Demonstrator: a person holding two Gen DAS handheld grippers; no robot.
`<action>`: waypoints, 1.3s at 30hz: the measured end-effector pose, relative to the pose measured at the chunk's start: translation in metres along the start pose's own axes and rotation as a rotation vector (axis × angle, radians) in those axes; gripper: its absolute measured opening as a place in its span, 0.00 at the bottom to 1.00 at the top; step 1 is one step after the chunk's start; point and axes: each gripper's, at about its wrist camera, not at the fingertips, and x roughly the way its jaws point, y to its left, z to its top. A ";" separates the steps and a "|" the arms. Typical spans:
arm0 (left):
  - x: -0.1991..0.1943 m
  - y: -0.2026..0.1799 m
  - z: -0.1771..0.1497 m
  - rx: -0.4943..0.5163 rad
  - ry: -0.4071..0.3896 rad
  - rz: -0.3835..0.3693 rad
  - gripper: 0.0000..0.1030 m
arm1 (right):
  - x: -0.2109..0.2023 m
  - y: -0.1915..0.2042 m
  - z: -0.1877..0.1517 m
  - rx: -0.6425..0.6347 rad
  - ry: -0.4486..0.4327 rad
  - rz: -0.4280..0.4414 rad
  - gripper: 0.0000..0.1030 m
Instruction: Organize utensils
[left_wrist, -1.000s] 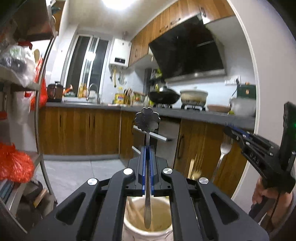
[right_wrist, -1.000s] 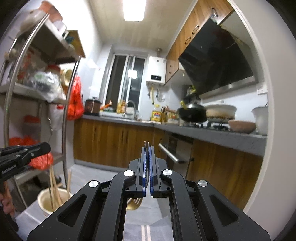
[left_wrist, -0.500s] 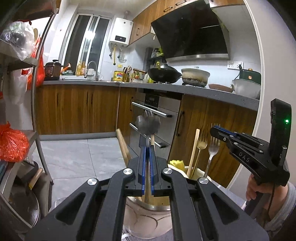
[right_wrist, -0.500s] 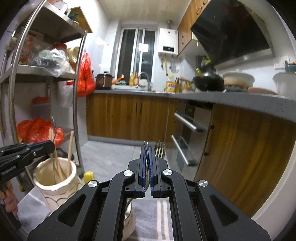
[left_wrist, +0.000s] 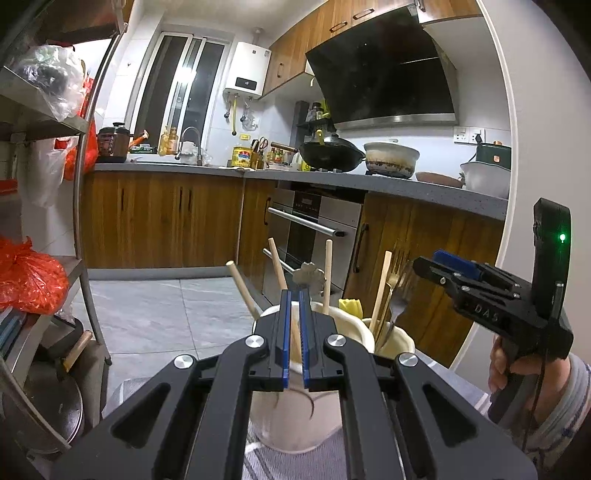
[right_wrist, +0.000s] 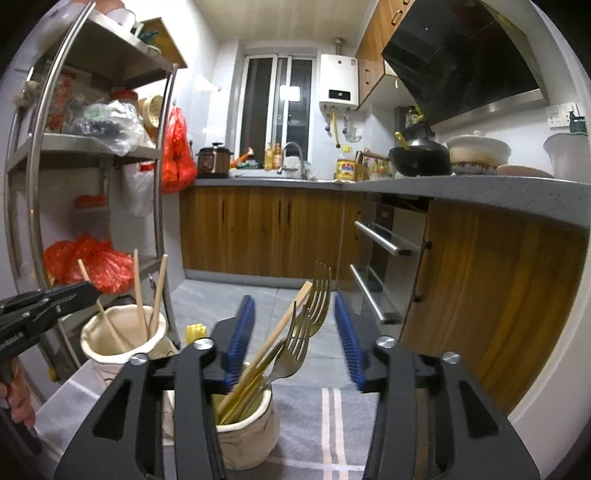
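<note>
A metal spoon with a flower-shaped handle end (left_wrist: 309, 275) stands handle-up in a cream ceramic jar (left_wrist: 295, 417). The left gripper (left_wrist: 293, 295) sits directly over this jar, its blue-padded jaws a narrow gap apart on either side of the spoon's stem; whether the pads touch the stem cannot be told. Wooden chopsticks (left_wrist: 242, 288) lean out of the same jar, fanning left and right of the spoon.

Just beside it on the right stands a second, smaller cream jar (right_wrist: 247, 439), touching or nearly touching the first. It holds a silver fork (right_wrist: 295, 339), a gold fork (right_wrist: 319, 291) and a wooden-handled utensil (right_wrist: 291, 314), all tines or handles pointing up. The right gripper (right_wrist: 293, 314) hovers over this jar with its blue pads spread wide apart, the forks rising between them without contact. A small yellow object (right_wrist: 195, 330) shows between the two jars.

Both jars rest on a grey cloth with pale stripes (right_wrist: 332, 417).

In the left wrist view the right gripper's black body carries raised letters reading "DAS" (left_wrist: 487, 312) and a lit green light. In the right wrist view the left gripper's side shows white lettering, too clipped to read fully.

Beyond lie wooden kitchen cabinets (right_wrist: 266, 232), a grey countertop (right_wrist: 461, 190), a black wok (left_wrist: 327, 155), and a metal shelf rack (right_wrist: 92, 147) holding red plastic bags. A yellow-labelled container (left_wrist: 242, 157) on the counter has writing too small to read.
</note>
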 end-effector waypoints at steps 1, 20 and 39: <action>-0.003 -0.001 -0.001 0.003 0.001 0.002 0.05 | -0.004 -0.001 0.000 0.004 -0.005 0.001 0.59; -0.041 -0.016 -0.027 0.033 0.045 0.140 0.94 | -0.047 -0.019 -0.044 0.094 0.050 0.107 0.95; -0.040 -0.018 -0.051 0.062 0.071 0.215 0.94 | -0.048 0.001 -0.063 0.020 0.053 0.125 0.95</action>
